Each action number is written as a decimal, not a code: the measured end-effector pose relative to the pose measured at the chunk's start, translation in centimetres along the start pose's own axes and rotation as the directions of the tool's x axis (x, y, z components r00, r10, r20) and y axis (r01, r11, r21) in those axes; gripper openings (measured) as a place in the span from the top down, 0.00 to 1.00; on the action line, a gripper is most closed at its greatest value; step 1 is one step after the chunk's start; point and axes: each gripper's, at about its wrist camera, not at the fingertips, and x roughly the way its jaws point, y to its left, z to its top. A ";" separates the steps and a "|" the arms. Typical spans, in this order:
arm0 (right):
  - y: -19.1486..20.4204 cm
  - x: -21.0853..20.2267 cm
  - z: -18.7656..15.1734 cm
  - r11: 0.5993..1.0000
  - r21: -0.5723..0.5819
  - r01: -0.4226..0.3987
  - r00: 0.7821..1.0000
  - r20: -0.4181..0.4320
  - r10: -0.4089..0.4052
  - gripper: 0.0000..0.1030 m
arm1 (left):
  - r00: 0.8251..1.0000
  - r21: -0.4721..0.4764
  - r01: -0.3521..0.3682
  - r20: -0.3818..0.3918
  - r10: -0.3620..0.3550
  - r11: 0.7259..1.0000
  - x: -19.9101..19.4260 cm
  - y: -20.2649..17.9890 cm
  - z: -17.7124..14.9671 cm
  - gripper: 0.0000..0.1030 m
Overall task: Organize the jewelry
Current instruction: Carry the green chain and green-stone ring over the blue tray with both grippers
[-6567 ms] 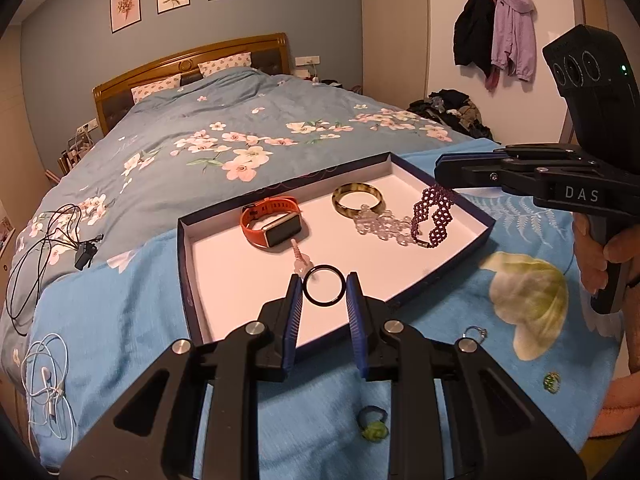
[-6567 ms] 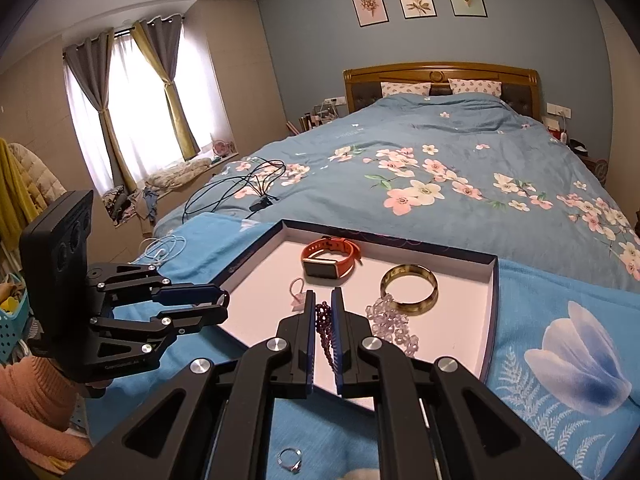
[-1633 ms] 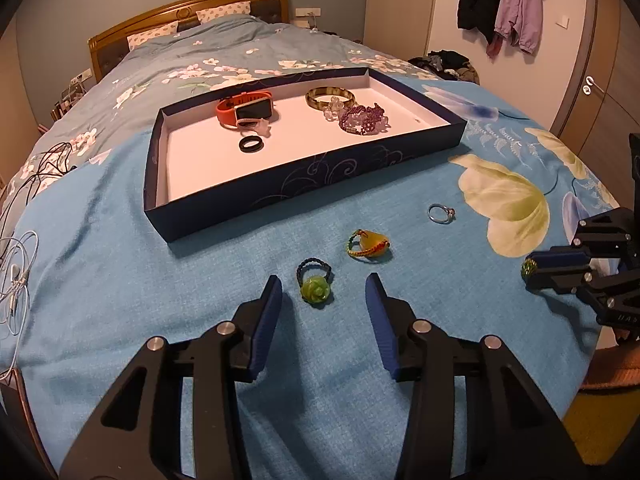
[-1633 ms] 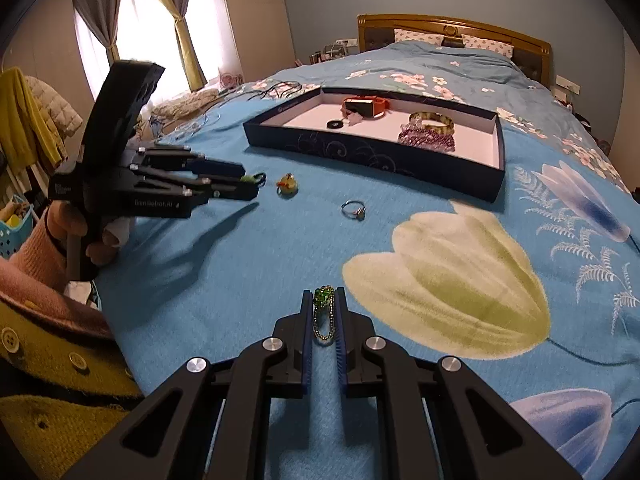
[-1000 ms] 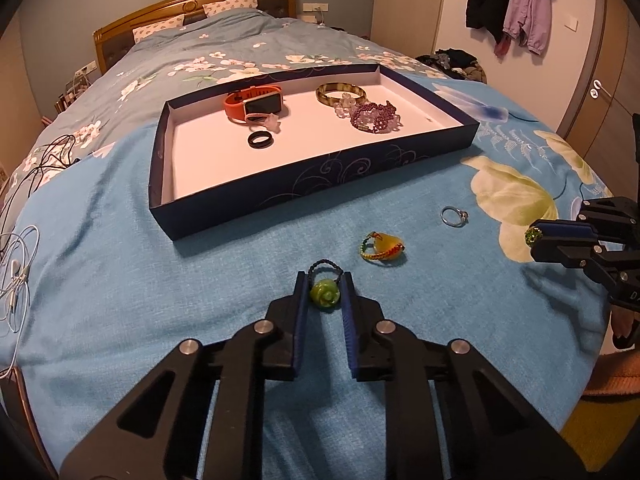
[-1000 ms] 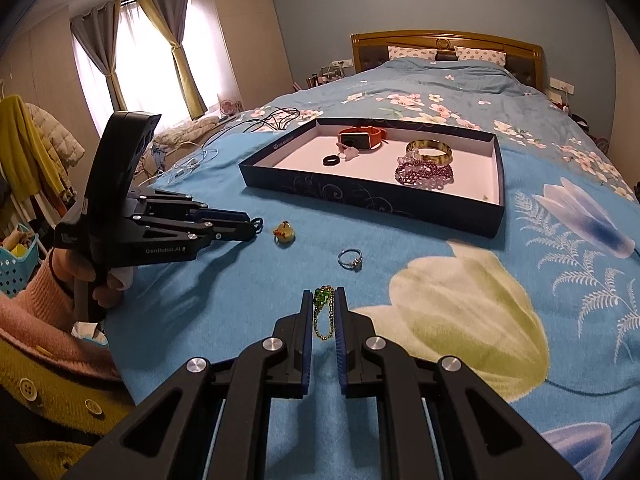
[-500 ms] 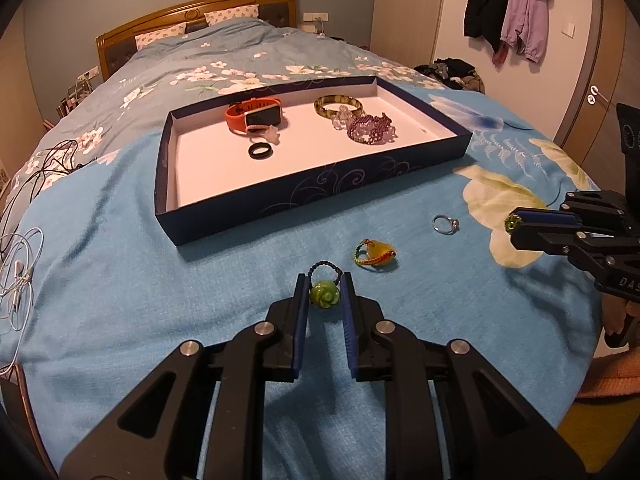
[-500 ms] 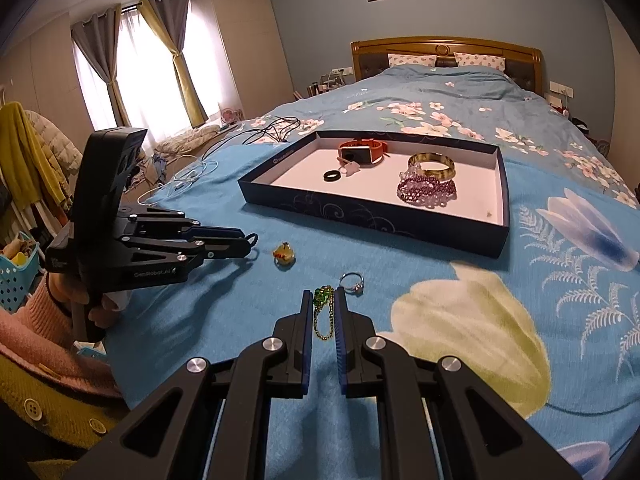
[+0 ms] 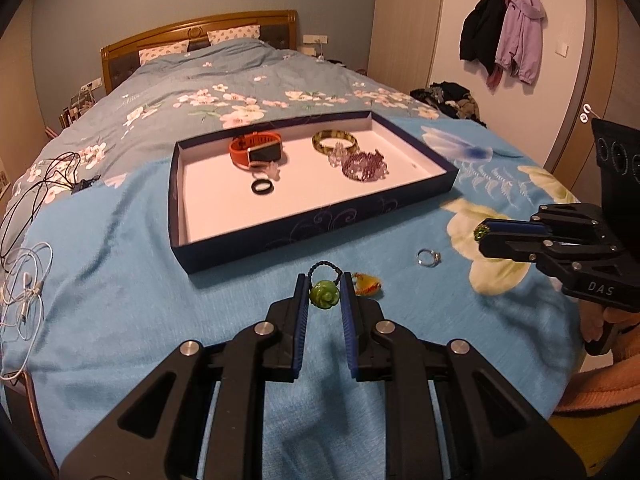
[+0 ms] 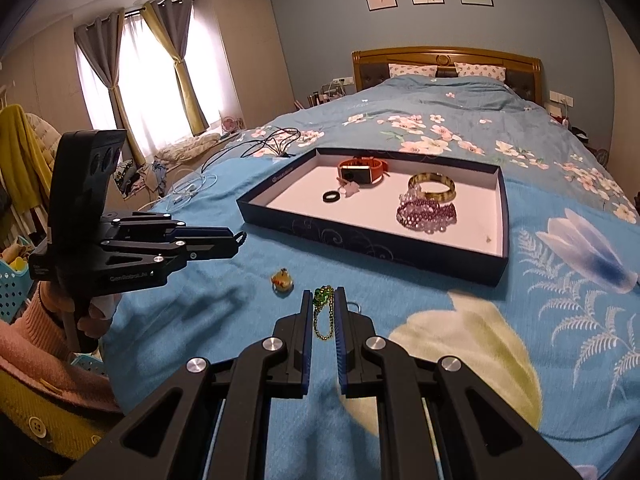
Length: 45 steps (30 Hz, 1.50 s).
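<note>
We note the left gripper clamped on the green flower ring, lifted clear of the bedspread. The right gripper pinches a green charm, chain dangling. Both face the tray, presumably for drop-off beside the bracelets.

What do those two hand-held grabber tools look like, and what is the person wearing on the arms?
Both are matte black, angular plastic frames with silver rivets and blue-lined fingers. The left gripper shows small white lettering on its side in the right wrist view. The right gripper reads "DAS" in the left wrist view, with a black box holding round lenses behind. Pink knitted sleeves cover the wrists.
</note>
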 end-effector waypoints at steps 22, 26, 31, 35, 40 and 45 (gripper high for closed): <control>-1.4 0.5 2.3 1.000 0.009 0.017 0.998 0.056 -0.018 0.92 | 0.998 -0.008 -0.010 0.067 0.011 1.000 -0.7 -0.1 2.3 0.84; -1.5 0.5 2.7 1.000 0.003 0.023 0.998 0.061 -0.023 0.92 | 0.997 -0.014 -0.019 0.072 0.020 1.000 -0.5 0.2 2.7 0.84; -1.7 0.5 3.3 1.000 0.000 0.026 0.997 0.074 -0.026 0.92 | 0.997 -0.016 -0.026 0.077 0.027 1.000 -0.3 0.3 3.2 0.84; -1.9 0.7 3.7 1.000 -0.002 0.031 0.997 0.077 -0.031 0.92 | 0.997 -0.015 -0.032 0.076 0.033 0.999 0.0 0.3 3.4 0.84; -1.9 0.7 4.0 0.999 -0.003 0.035 0.996 0.078 -0.035 0.92 | 0.996 -0.016 -0.034 0.077 0.035 0.999 0.3 0.4 3.7 0.84; -2.2 0.9 4.5 0.999 0.002 0.035 0.996 0.079 -0.035 0.92 | 0.996 -0.021 -0.039 0.082 0.041 0.999 0.8 0.7 4.3 0.84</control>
